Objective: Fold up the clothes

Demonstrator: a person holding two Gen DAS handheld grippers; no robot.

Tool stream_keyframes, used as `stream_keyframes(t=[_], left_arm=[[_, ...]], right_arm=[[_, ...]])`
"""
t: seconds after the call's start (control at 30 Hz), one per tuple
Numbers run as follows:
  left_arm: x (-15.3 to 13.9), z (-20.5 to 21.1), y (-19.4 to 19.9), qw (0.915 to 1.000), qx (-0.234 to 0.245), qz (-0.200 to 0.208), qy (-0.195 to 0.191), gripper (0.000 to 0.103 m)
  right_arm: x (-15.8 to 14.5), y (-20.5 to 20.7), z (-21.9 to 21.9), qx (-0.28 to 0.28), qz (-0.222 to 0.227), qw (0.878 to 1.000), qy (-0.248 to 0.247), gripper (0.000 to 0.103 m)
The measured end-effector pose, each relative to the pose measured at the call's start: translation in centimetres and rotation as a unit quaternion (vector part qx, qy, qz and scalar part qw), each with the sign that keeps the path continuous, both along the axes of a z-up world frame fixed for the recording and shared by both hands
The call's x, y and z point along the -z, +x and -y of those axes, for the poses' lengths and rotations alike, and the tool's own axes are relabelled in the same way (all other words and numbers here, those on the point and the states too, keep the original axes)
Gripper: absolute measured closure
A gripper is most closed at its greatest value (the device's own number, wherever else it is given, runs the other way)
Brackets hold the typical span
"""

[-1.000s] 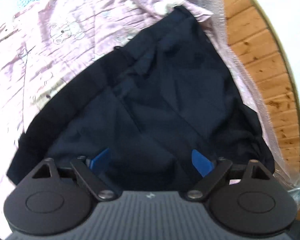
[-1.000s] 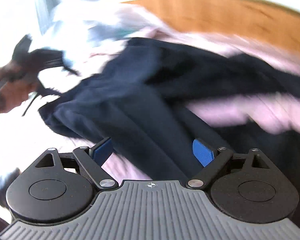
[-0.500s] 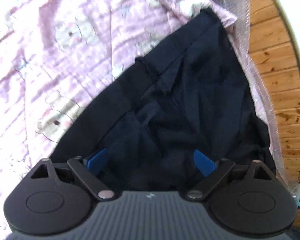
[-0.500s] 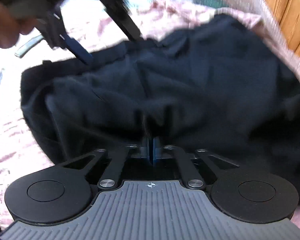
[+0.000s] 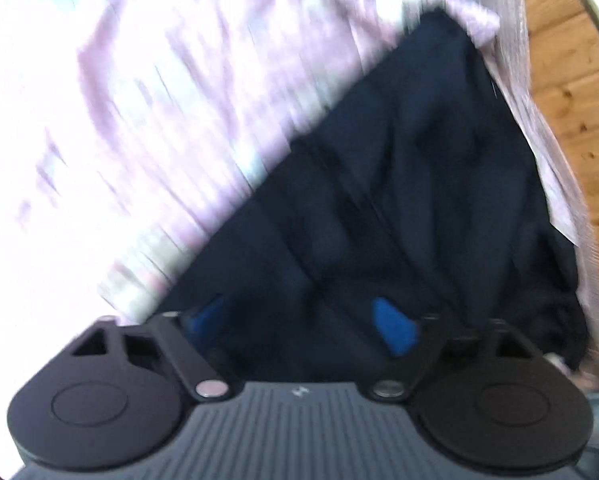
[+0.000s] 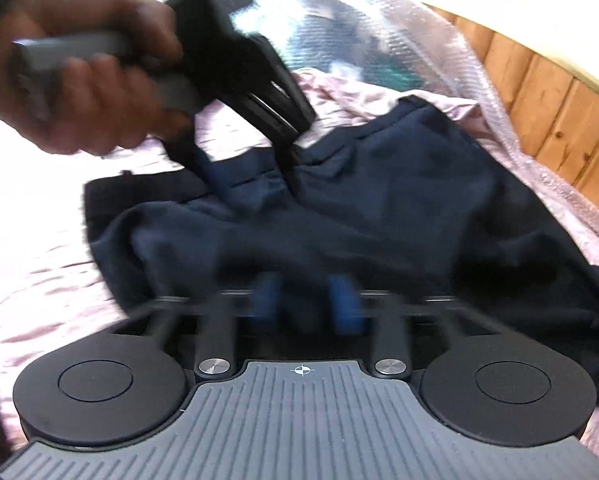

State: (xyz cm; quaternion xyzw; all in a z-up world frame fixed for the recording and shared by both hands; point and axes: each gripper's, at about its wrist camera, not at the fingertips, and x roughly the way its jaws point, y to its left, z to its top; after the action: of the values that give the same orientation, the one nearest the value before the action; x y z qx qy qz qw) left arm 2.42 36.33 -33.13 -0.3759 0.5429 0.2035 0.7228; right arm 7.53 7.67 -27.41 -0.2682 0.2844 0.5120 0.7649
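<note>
A dark navy garment (image 5: 419, 160) lies crumpled on a pink printed sheet (image 5: 179, 100). My left gripper (image 5: 299, 320) hovers open just over the garment's near part, with its blue pads wide apart. The right wrist view shows that gripper (image 6: 255, 180) held in a hand (image 6: 79, 80), its fingertips down at the garment's (image 6: 399, 208) far hem. My right gripper (image 6: 304, 304) sits low over the near fold. Its jaws are opening, the blurred blue pads stand apart, and dark cloth lies loose between them.
Clear bubble wrap (image 6: 379, 40) runs along the far edge of the sheet (image 6: 39, 280). Behind it is a wooden panel (image 6: 559, 120), also seen at the right of the left wrist view (image 5: 571, 60). Pink sheet spreads to the left.
My right gripper swung in over the garment, shut on a fold half a second ago, and its pads have now parted. My left gripper drifted across the garment and stayed open.
</note>
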Motion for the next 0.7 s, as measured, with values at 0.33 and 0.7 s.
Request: stream_keyframes(t=[0.33,0.7], left_arm=[[-0.2,0.2,3.5,0.9871,0.143,0.051,0.051,0.081],[-10.7,-4.3,-3.1,0.9676,0.125,0.219,0.002,0.096]], right_arm=[[2.6,2.3,-3.1,-0.034,-0.025,0.998,-0.035,0.021],[1.8,1.7,-5.2,-0.062,0.038,0.996,-0.045,0.08]])
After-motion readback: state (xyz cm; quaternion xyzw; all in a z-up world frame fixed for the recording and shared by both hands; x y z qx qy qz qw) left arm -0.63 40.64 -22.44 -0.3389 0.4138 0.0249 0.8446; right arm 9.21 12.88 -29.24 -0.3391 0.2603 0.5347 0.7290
